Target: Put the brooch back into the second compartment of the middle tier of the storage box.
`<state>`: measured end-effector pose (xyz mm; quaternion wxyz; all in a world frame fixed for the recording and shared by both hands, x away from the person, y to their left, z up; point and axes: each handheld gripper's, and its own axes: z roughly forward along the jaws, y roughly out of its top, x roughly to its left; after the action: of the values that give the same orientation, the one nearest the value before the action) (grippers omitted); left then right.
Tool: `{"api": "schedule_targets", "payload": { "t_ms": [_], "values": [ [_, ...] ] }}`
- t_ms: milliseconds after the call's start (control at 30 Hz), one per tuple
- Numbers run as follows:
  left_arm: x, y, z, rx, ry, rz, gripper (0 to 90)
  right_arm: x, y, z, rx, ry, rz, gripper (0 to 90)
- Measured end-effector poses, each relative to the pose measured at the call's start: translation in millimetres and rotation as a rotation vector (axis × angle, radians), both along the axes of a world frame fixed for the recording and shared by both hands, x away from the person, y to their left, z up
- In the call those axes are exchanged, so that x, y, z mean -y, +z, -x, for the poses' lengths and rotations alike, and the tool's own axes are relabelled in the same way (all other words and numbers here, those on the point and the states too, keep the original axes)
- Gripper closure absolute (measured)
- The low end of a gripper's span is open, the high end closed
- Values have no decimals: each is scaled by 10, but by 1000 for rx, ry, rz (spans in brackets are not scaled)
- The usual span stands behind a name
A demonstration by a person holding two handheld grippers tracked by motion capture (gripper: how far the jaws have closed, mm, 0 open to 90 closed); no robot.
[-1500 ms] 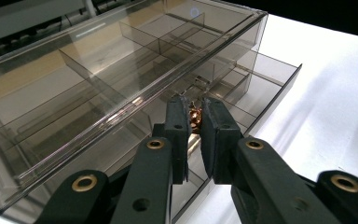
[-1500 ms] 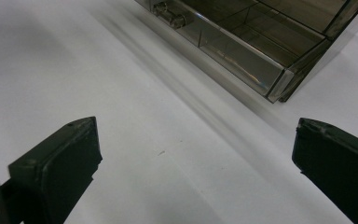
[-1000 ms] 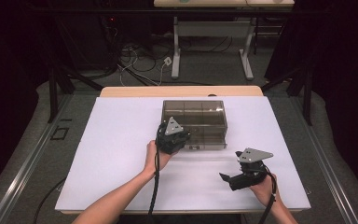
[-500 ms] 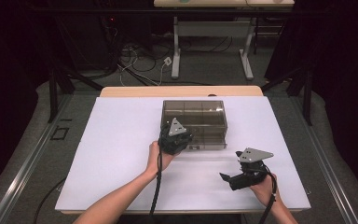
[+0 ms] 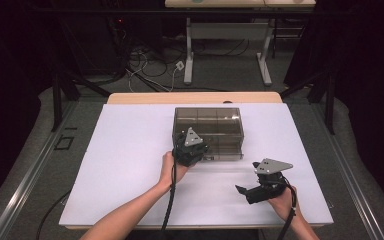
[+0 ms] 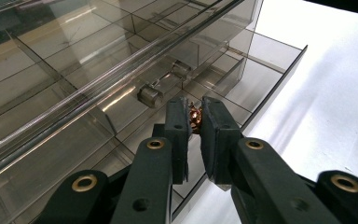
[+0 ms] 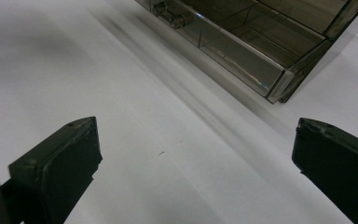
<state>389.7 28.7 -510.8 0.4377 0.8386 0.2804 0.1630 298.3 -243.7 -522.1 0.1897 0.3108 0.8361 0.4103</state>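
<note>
Little has shifted since earlier: left gripper [image 6: 194,123] stays over the open drawer [image 6: 242,88] of the smoky plastic box [image 5: 208,120], pinching a small coppery part [image 6: 195,116] not yet dropped. Right gripper [image 5: 254,192] waits, fingers spread, on the white table [image 5: 120,165].

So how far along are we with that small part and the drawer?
Done: the drawer of the organiser is pulled open. In hand: the left tongs pinch a small coppery part over a drawer compartment. Left: release it and shut the drawer. The right tongs wait open above the table.
</note>
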Motion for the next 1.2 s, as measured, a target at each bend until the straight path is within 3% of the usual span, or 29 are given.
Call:
{"api": "schedule_targets", "payload": {
  "t_ms": [1200],
  "values": [
    [102, -68, -27, 9, 7, -59, 809, -9, 0, -3, 2, 1, 0, 8]
  ]
}}
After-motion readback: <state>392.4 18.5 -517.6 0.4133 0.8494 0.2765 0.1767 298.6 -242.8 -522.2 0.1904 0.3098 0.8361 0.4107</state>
